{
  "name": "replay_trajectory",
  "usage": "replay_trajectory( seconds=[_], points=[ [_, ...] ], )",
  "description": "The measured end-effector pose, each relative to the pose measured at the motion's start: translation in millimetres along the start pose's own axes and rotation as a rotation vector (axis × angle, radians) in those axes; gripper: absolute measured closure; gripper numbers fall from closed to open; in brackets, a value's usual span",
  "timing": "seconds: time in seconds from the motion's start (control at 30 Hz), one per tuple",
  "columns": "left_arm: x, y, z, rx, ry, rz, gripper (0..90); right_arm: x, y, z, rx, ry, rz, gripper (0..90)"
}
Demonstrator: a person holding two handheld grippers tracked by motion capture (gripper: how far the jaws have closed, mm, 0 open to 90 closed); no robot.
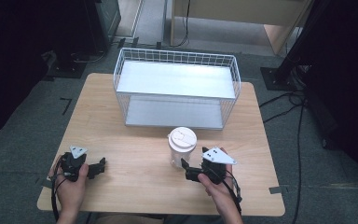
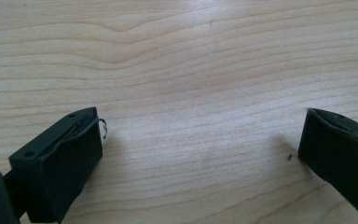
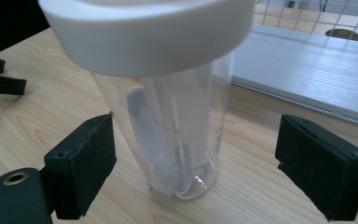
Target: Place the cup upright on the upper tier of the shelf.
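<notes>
The clear cup (image 3: 177, 130) stands between the right gripper's (image 3: 193, 158) spread fingers, looks light, slick and tippy, best clamped mid-body below the lid (image 3: 144, 32); the left gripper's (image 2: 196, 149) fingers gape over bare bench (image 2: 191, 60).

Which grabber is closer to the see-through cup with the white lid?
The right gripper. Its open jaws sit on either side of the clear cup, not yet touching it. The left gripper is open over bare table, well off to the cup's left.

Bright overhead light, shelf glare, dark surroundings, soft close-up blur
</notes>
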State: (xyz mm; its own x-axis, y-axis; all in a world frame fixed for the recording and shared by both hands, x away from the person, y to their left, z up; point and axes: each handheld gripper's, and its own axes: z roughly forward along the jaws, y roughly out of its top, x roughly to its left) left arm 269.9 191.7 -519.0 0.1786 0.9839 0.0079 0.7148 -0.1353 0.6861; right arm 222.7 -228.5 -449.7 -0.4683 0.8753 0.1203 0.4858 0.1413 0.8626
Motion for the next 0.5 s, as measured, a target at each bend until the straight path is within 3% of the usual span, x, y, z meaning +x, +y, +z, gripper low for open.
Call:
replay_trajectory(
  seconds=[0.5],
  points=[
    [0.0,0.0,0.0,0.000,0.000,0.000,0.0,13.5,6.2,14.2,-0.050,0.018,0.012,11.5]
  ],
)
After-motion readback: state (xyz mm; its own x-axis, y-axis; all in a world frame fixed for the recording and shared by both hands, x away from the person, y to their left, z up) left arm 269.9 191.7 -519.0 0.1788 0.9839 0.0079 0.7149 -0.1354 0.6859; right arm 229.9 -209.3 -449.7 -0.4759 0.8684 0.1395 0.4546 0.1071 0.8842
